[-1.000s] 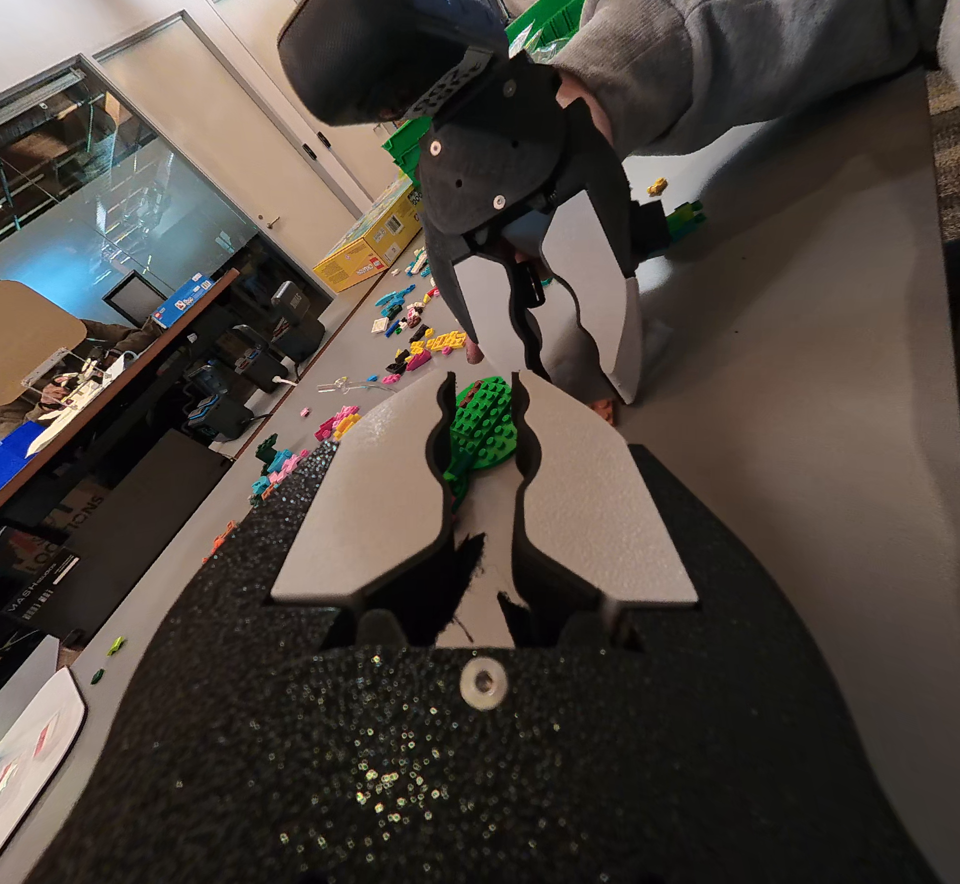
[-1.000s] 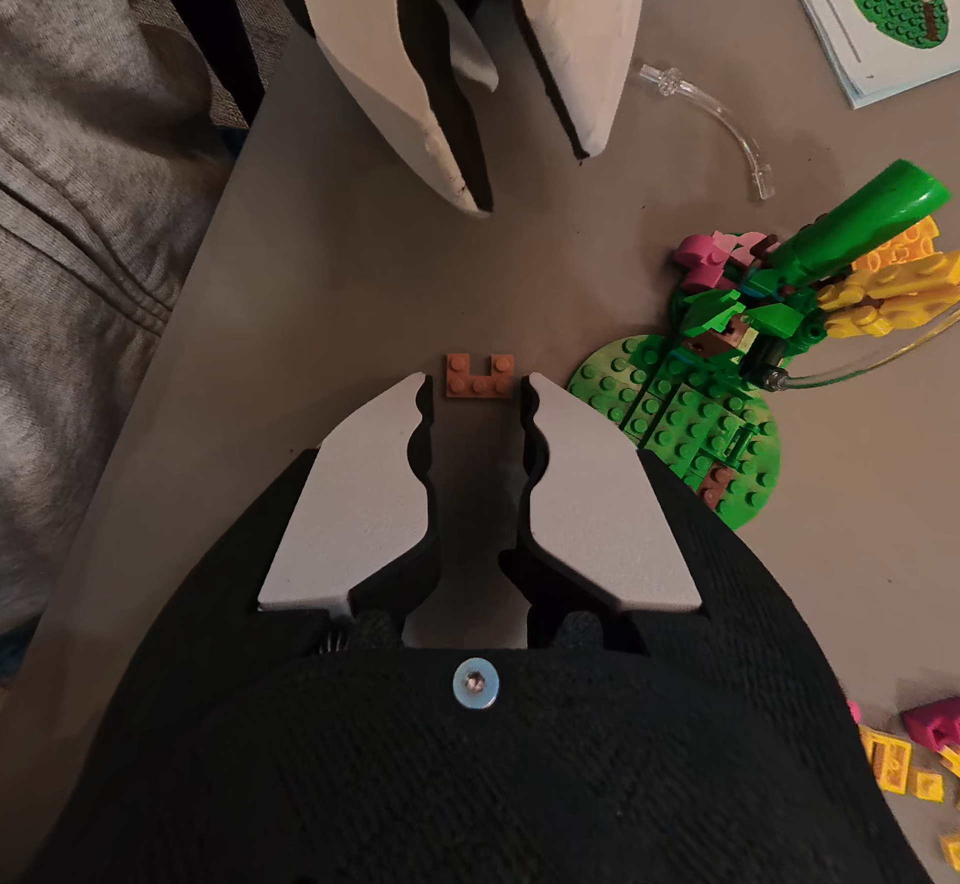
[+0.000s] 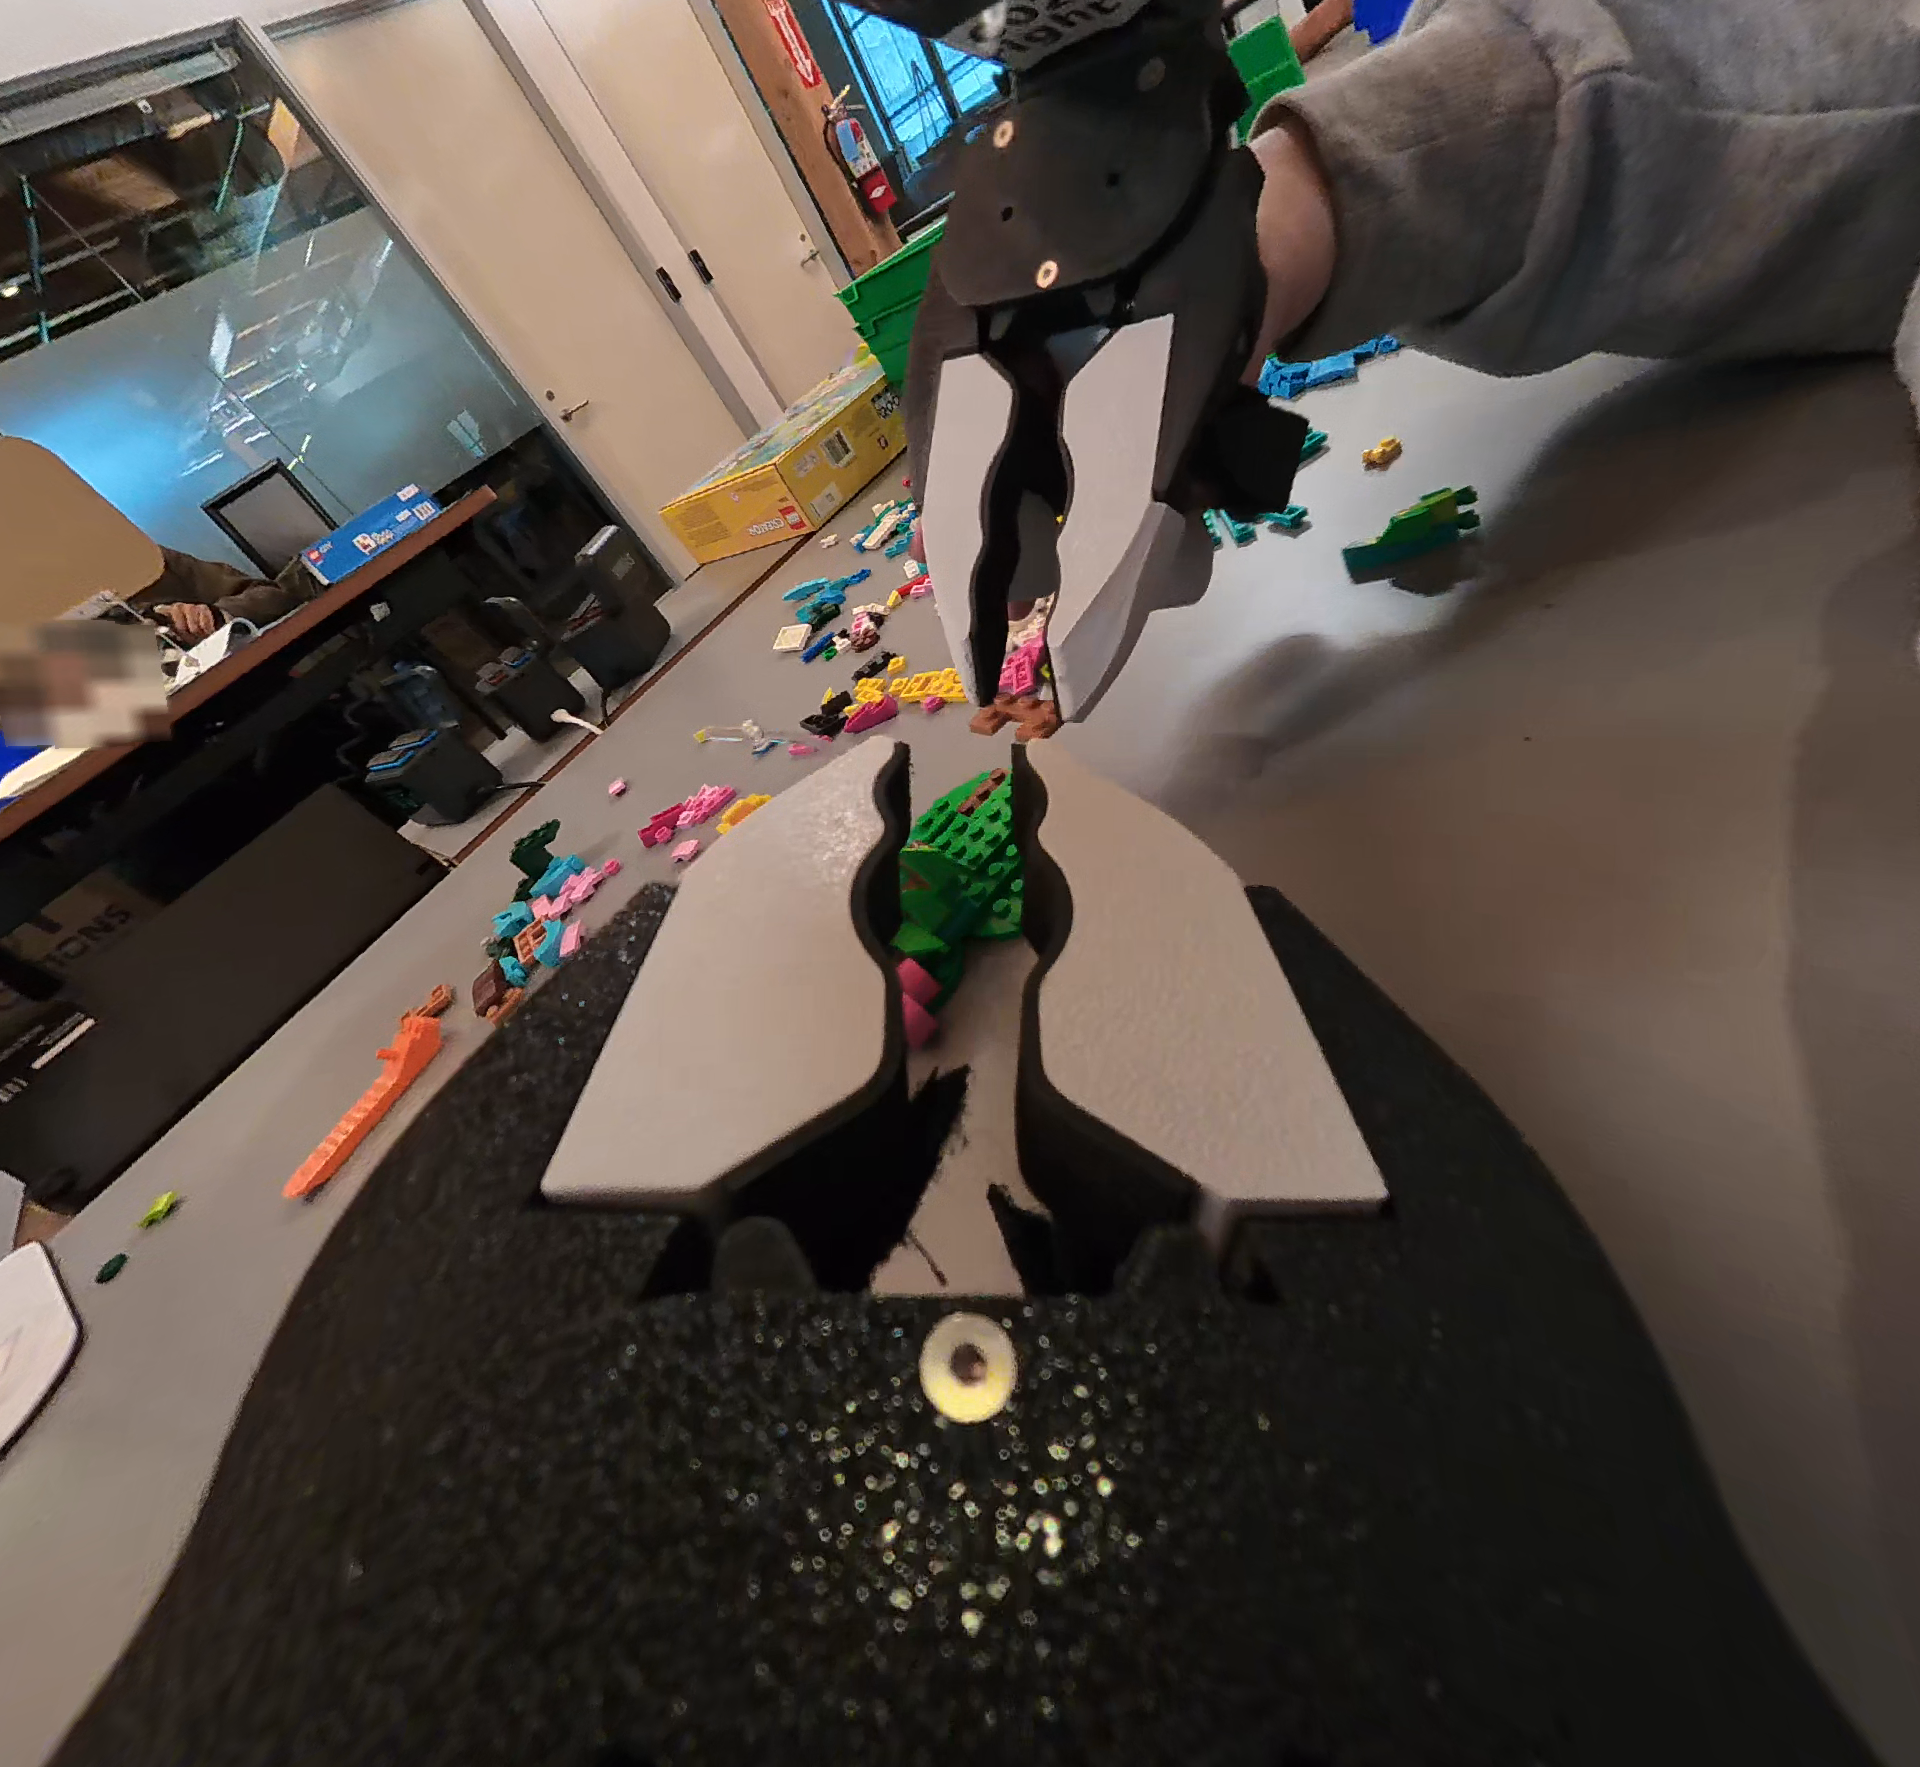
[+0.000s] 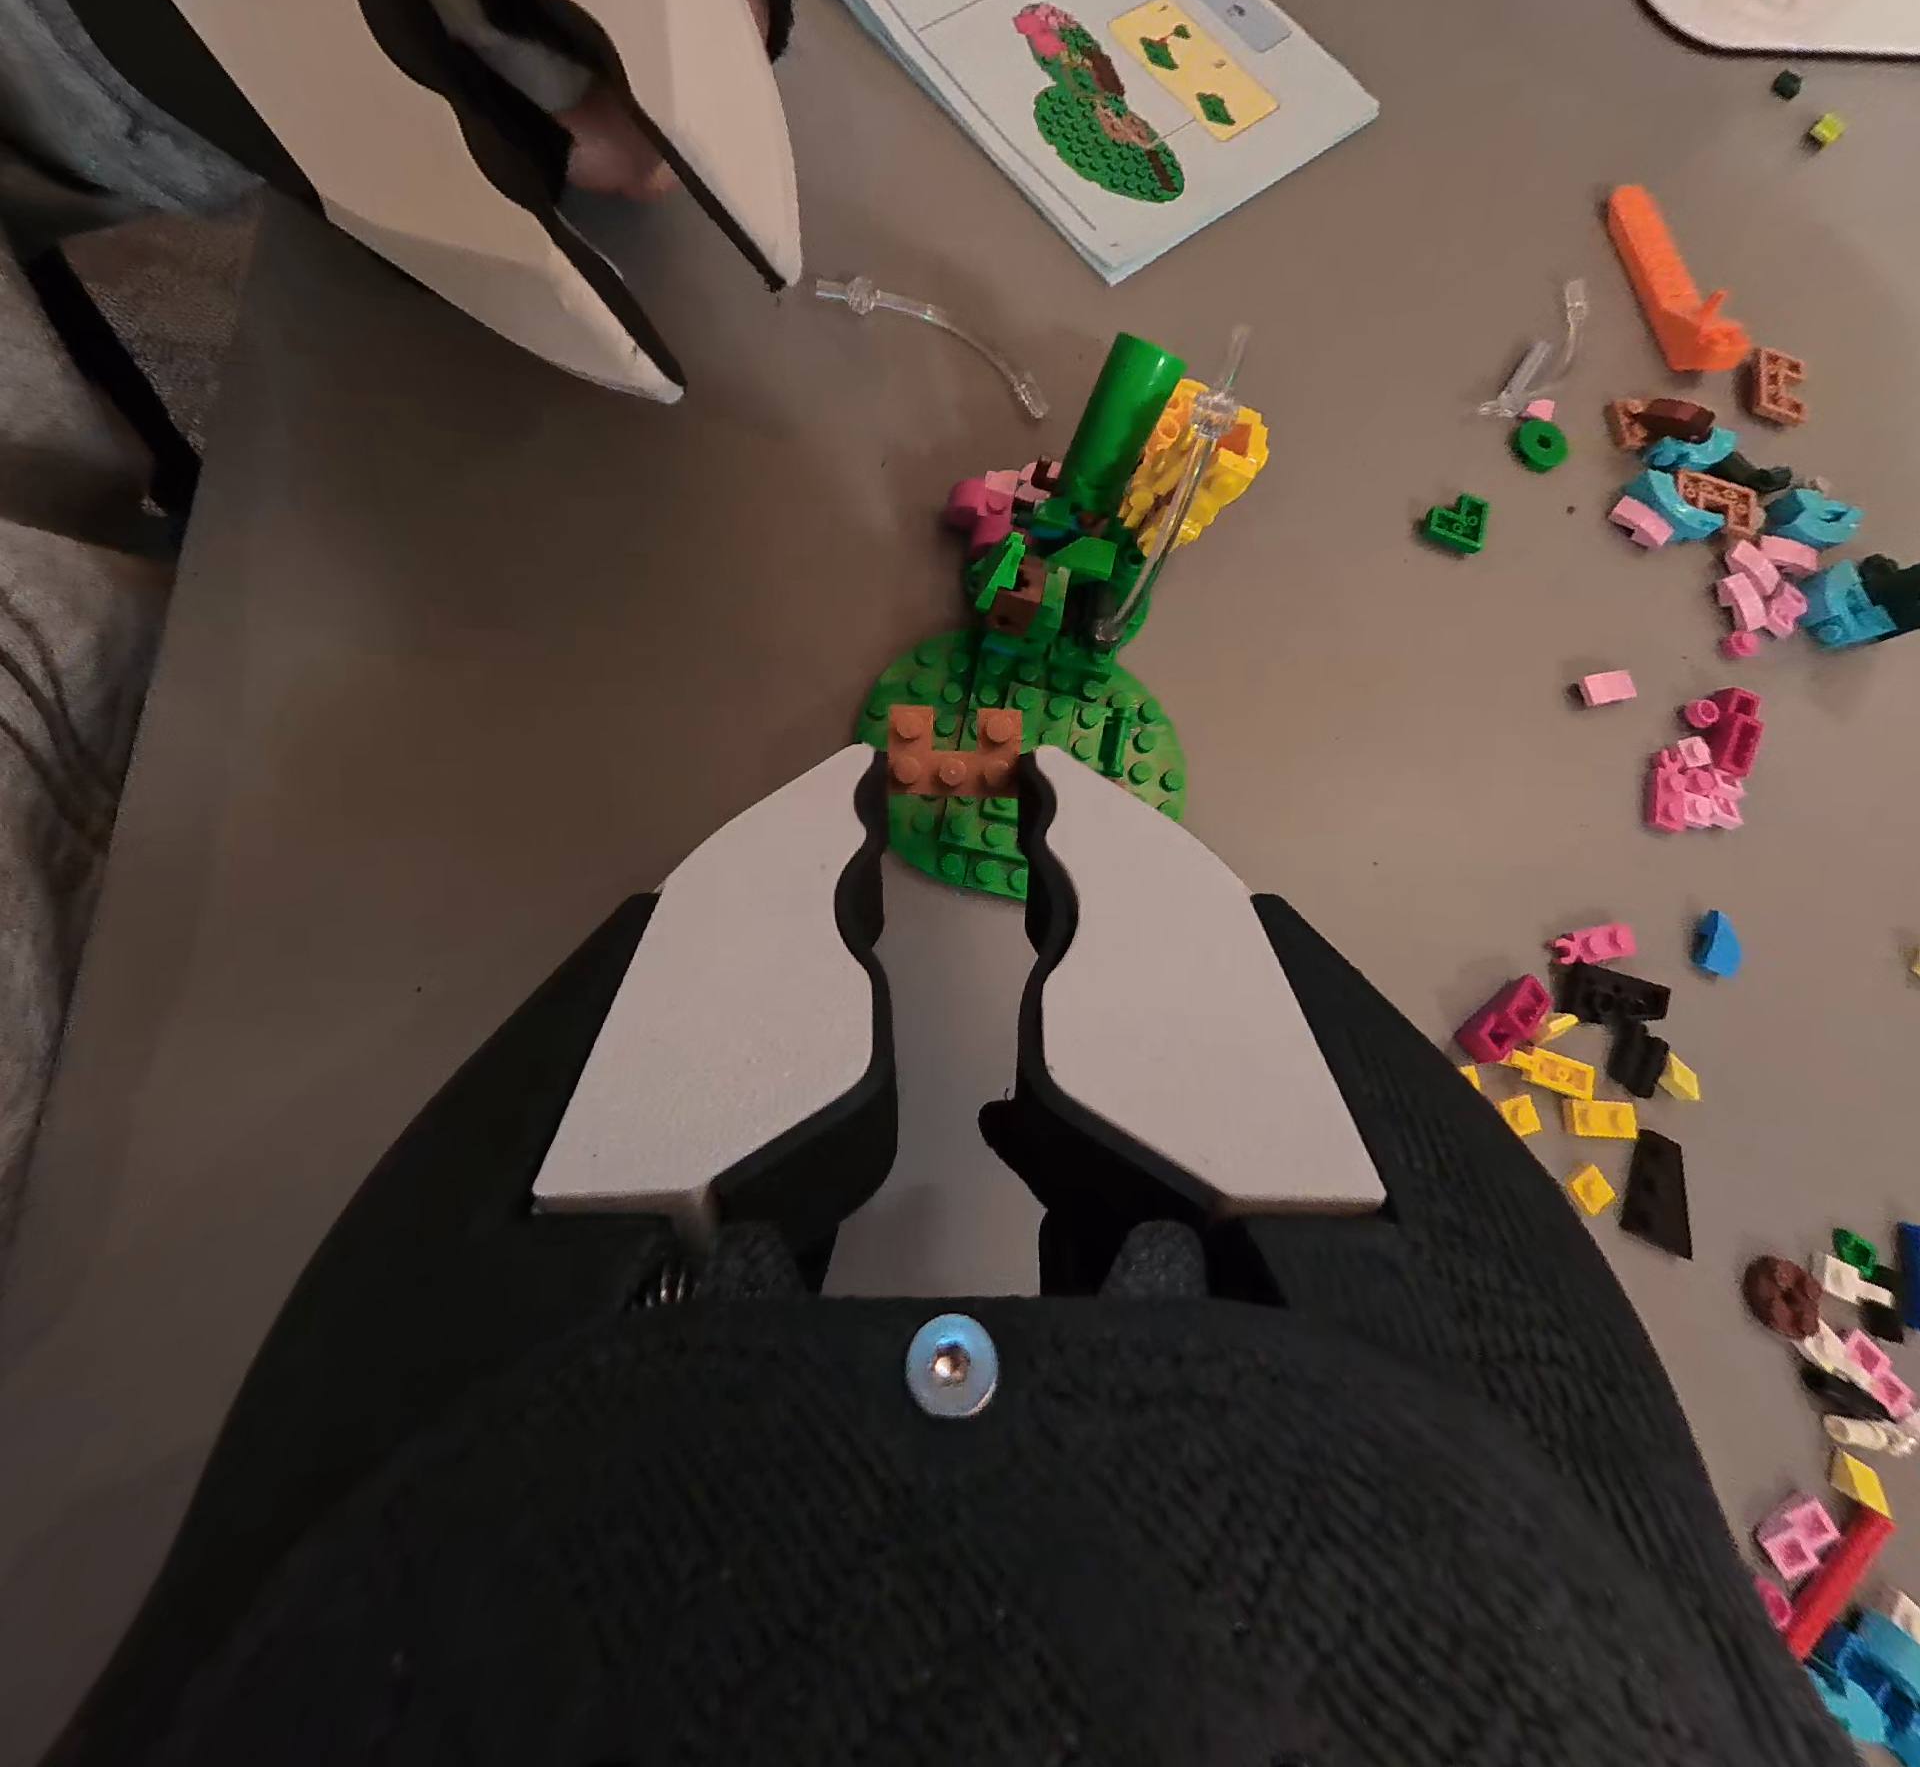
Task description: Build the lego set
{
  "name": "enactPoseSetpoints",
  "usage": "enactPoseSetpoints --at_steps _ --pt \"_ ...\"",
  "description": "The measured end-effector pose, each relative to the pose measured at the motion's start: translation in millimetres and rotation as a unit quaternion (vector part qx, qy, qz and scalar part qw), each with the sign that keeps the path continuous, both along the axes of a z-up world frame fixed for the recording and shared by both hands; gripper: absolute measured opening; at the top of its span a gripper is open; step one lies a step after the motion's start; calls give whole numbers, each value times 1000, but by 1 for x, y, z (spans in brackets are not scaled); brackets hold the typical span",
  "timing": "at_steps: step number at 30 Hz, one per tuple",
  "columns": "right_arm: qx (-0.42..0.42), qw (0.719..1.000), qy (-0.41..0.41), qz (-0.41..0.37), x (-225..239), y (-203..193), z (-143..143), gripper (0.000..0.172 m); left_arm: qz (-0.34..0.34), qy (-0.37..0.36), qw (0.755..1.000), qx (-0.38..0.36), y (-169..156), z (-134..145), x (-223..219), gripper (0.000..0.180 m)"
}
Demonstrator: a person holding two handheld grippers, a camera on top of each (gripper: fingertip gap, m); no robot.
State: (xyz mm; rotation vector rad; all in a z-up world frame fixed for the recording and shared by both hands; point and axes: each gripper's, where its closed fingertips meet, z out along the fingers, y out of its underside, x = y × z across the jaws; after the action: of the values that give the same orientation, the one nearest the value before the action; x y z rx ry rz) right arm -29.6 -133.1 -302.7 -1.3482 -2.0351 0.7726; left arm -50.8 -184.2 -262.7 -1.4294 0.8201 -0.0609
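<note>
My right gripper (image 4: 951,761) is shut on a small brown U-shaped plate (image 4: 951,756), pinched at the fingertips. It holds the plate just above the near part of a round green base plate (image 4: 1049,709), which carries a green, pink and yellow plant build (image 4: 1122,460). In the left wrist view the right gripper (image 3: 1023,704) points down with the brown plate (image 3: 1013,718) at its tips, over the green build (image 3: 966,844). My left gripper (image 3: 961,761) is open and empty. It hovers off to the left of the build in the right wrist view (image 4: 727,335), touching nothing.
An open instruction booklet (image 4: 1070,44) lies beyond the build, with a clear tube (image 4: 935,335) beside it. An orange brick separator (image 4: 1662,294) and several loose coloured bricks (image 4: 1714,761) lie to the right. A yellow box (image 3: 779,481) sits far off. A grey sleeve (image 3: 1558,107) reaches in.
The brown plate lay on the table ahead of my open right fingertips. The right gripper has closed on it, lifted it and carried it over the green base plate. The left gripper stays open.
</note>
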Motion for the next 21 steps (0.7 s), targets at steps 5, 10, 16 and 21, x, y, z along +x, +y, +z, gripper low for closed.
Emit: enactPoseSetpoints --at_steps 5,10,16,21 --pt "-5 1000 11 -18 -2 10 1 22 6 -13 1000 -3 1 1 -3 18" --pt "-34 998 28 -40 -3 18 5 22 4 -27 1000 -2 0 4 -5 18" --pt "-80 995 40 -31 0 10 8 22 2 -44 999 -2 0 7 -8 18" --pt "-84 995 41 -33 0 11 9 22 1 -52 999 -3 0 8 -10 18"
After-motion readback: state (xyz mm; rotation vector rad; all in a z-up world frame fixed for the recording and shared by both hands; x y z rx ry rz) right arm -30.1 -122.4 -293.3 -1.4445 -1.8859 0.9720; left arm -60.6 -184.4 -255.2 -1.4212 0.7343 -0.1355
